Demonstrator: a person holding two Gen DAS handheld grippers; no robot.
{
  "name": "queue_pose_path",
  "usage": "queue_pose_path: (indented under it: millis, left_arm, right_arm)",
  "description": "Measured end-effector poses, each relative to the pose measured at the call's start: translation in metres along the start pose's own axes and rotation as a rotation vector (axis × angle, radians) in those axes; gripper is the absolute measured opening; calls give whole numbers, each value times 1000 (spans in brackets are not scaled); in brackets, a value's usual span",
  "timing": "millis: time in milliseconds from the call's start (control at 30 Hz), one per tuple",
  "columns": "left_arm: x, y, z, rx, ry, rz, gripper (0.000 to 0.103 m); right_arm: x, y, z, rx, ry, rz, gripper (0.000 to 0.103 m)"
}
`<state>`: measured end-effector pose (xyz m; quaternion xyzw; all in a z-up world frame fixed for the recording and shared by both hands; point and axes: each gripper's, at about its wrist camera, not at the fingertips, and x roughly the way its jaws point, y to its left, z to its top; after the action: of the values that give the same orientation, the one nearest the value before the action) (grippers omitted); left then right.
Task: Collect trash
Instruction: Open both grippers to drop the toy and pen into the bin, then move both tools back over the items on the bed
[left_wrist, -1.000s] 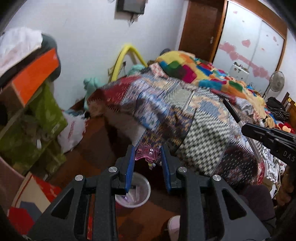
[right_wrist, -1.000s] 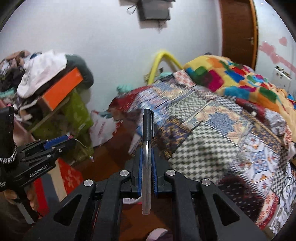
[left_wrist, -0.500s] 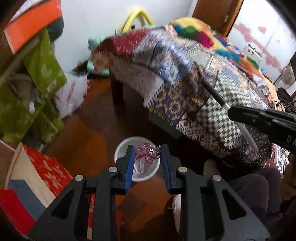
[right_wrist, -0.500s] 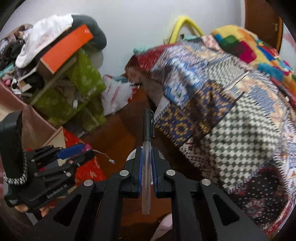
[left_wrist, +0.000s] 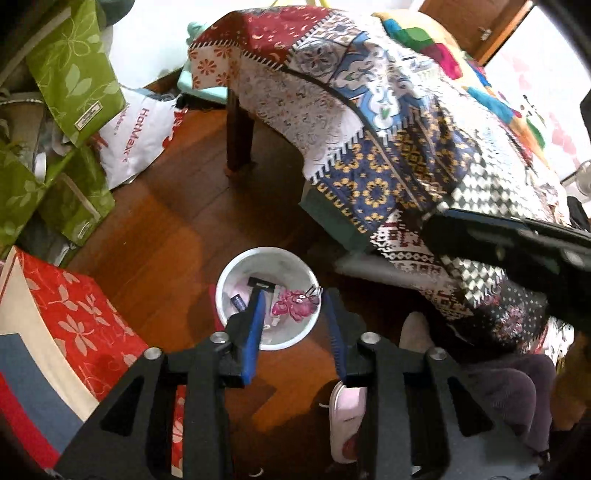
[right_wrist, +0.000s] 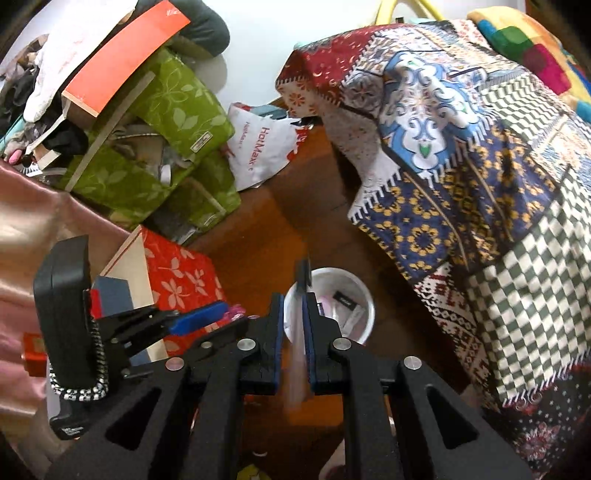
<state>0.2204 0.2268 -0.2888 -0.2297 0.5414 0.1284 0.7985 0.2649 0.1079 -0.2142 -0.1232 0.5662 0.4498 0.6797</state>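
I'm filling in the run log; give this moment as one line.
left gripper: opening, pink toy dropping into white bin | right gripper: opening, pen slipping toward bin

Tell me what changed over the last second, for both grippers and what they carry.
Both grippers swung down from facing the bed to hang over the white bin on the floor. The left gripper is opening, and the pink wrapper no longer sits clamped between its pads. The right gripper is opening too; the pen shows blurred between its jaws. The bin, bed quilt and green bags stayed put.

A white plastic bag (left_wrist: 136, 140) reads "HotMax".
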Motion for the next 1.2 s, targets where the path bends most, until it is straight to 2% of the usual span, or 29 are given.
queue_pose_path:
  millis: [33, 67, 267, 600, 767, 1000, 1067, 1133, 1200]
  left_arm:
    - [1, 1, 2, -5, 1, 4, 36]
    - [0, 3, 2, -11, -1, 8, 36]
    - [-11, 4, 0, -11, -29, 41, 37]
    - [-66, -16, -9, 33, -146, 77, 37]
    - [-100, -39, -11, 62, -224, 75, 37]
    - [-146, -93, -12, 134, -336, 57, 37]
    - [-156, -112, -11, 154, -366, 51, 41]
    - [-163, -128, -11, 169, -392, 49, 54]
    - [-169, -148, -10, 193, -418, 32, 54]
  right_arm:
    - [1, 1, 1, -5, 0, -6, 34]
    - [-1, 3, 0, -14, -12, -16, 36]
    - [-11, 5, -5, -68, -44, -89, 36]
    - [-66, -2, -23, -46, -154, -122, 36]
    - [-108, -9, -36, -31, -243, -147, 36]
    - [-177, -30, -59, 7, -393, -204, 36]
    - [-197, -39, -67, 21, -432, -222, 36]
    - [-214, -48, -74, 38, -464, -240, 39]
    - [-228, -58, -82, 56, -491, -264, 47]
